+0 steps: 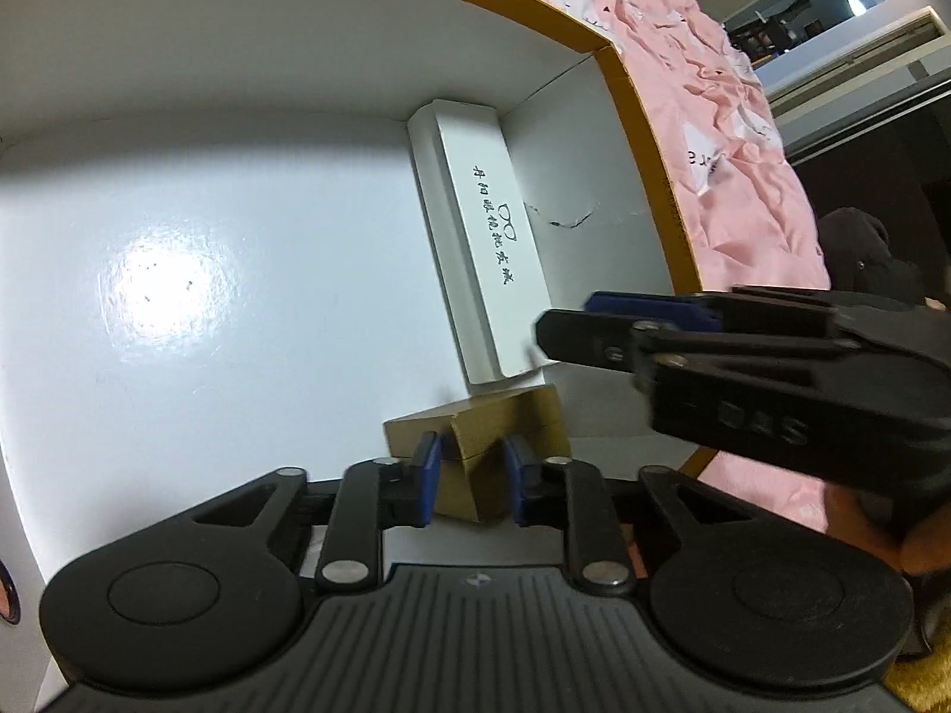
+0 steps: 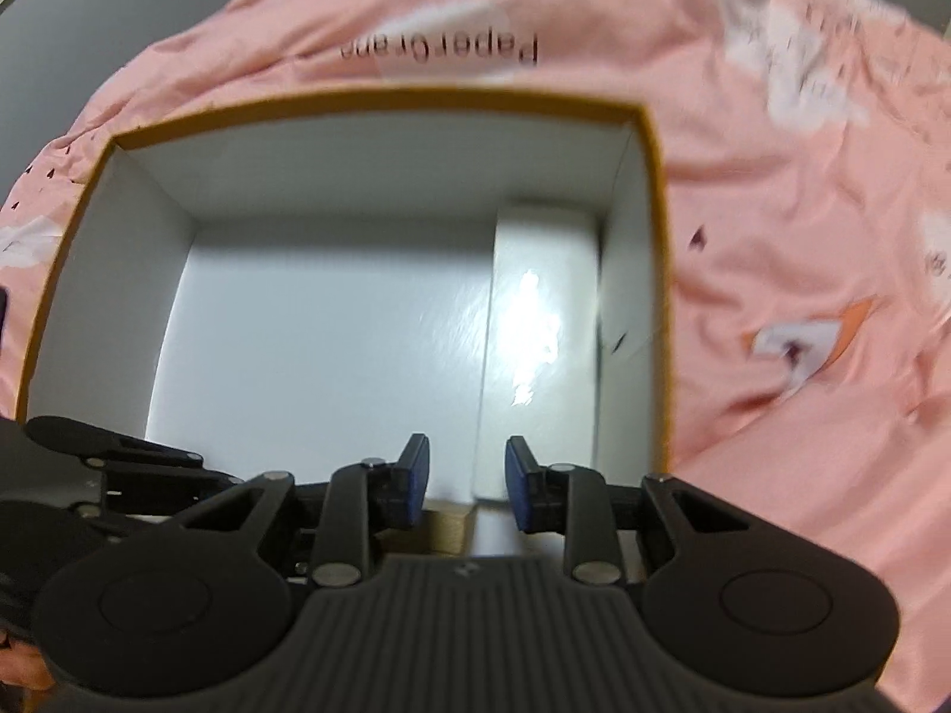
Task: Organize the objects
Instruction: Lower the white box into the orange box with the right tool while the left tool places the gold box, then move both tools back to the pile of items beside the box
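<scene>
A large open box (image 1: 645, 136) with orange rim and white inside fills the left wrist view; it also shows in the right wrist view (image 2: 657, 273). A long white box (image 1: 481, 237) with black writing lies along its right wall, seen too in the right wrist view (image 2: 541, 321). My left gripper (image 1: 469, 484) is shut on a small brown cardboard box (image 1: 505, 434), held inside the big box just below the white box's near end. My right gripper (image 2: 463, 475) is open and empty above the big box; it shows in the left wrist view (image 1: 570, 327) near the white box's end.
A crumpled pink cloth (image 2: 802, 237) with white and orange prints lies under and around the big box. The big box's floor (image 1: 238, 297) left of the white box is bare. A dark room with furniture (image 1: 862, 59) lies beyond the cloth.
</scene>
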Tool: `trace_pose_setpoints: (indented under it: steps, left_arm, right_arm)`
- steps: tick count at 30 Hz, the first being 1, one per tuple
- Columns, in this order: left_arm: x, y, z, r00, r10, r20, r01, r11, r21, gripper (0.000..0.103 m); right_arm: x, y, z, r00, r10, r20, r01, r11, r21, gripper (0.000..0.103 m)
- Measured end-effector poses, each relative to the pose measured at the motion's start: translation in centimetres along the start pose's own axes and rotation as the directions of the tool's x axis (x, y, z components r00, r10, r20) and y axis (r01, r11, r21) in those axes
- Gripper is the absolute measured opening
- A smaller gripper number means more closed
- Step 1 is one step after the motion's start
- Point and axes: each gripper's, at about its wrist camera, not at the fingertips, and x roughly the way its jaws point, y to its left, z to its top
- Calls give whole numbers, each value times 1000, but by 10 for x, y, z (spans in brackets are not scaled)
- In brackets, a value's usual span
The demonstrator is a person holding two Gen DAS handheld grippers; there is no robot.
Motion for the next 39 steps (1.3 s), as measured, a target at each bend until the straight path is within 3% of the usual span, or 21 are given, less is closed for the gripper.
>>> trace_pose_setpoints:
  steps: [11,19,26,29,33,39]
  left_arm:
    - [21,-21,1,1000,-10,8,11,998,-63,22]
    - [28,-29,-2,1000,-8,28,10,997,-74,22]
    - [16,-40,-10,995,52,89,-49,998,-39,29]
    - [-3,-46,-18,985,86,152,-84,996,-19,29]
    - [-34,-60,-34,956,142,257,-155,987,34,29]
    - [-68,-82,-63,914,156,374,-222,965,138,29]
  right_arm:
    - [-30,-11,-22,984,-109,142,112,994,-17,37]
    - [-44,-23,-30,978,-72,197,70,997,18,36]
    - [-53,-20,-40,966,-103,237,104,995,9,39]
    - [-65,-19,-50,954,-118,277,115,993,25,49]
    - [-83,-15,-68,939,-117,322,108,993,46,61]
    - [-108,-1,-104,898,-99,429,88,995,44,68]
